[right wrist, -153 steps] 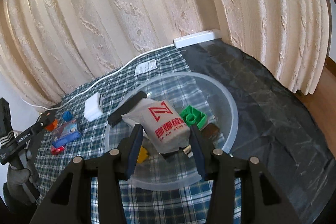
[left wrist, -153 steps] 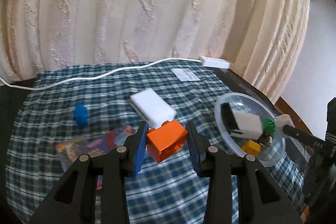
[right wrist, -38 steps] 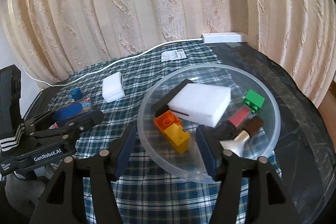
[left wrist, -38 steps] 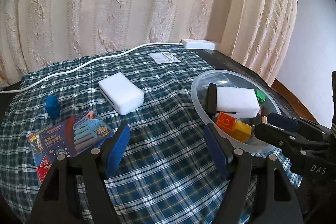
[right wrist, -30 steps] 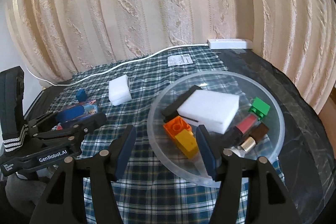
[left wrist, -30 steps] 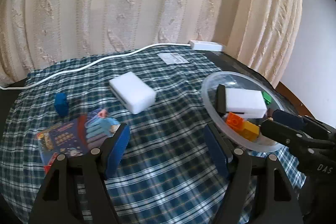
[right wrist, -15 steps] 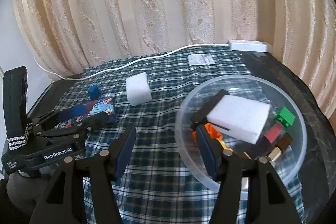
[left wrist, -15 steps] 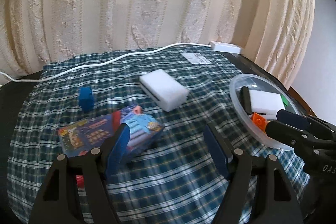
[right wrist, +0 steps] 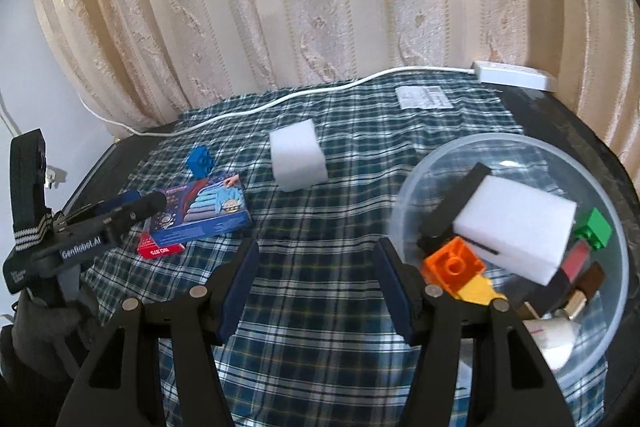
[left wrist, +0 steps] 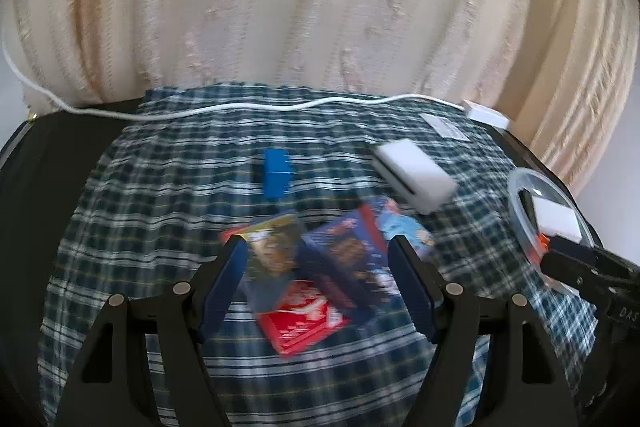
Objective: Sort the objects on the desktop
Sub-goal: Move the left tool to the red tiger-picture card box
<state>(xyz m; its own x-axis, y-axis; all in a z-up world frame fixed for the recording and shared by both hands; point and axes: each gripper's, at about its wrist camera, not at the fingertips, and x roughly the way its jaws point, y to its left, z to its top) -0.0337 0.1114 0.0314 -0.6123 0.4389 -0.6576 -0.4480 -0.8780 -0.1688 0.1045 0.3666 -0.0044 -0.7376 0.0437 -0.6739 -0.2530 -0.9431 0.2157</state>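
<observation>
Left gripper (left wrist: 316,277) is hanging over the blue picture box (right wrist: 202,211) w/ its fingers spread wide, nothing pinched between them. That box lies flat near the left edge of the checked tablecloth (right wrist: 320,287), partly on top of a small red pack (right wrist: 160,247). The left-wrist view is pretty blurry, so can't tell if the pads are touching the box or just above it.

Right gripper (right wrist: 316,285) has its fingers about half apart and empty, over bare cloth just left of the clear plastic bowl (right wrist: 420,187).

Bowl sits toward the right edge of the cloth and holds a white sponge block (right wrist: 516,227), an orange brick (right wrist: 454,263), a yellow brick (right wrist: 478,289) and a green brick (right wrist: 594,229) (plus some dark bits too small to name).

Out on the cloth: a second white sponge (right wrist: 298,155) around the middle and a blue brick (right wrist: 199,159) further left, just behind the picture box. White cable (right wrist: 280,99) runs along the far edge to a power strip (right wrist: 514,75) at the far right corner.
</observation>
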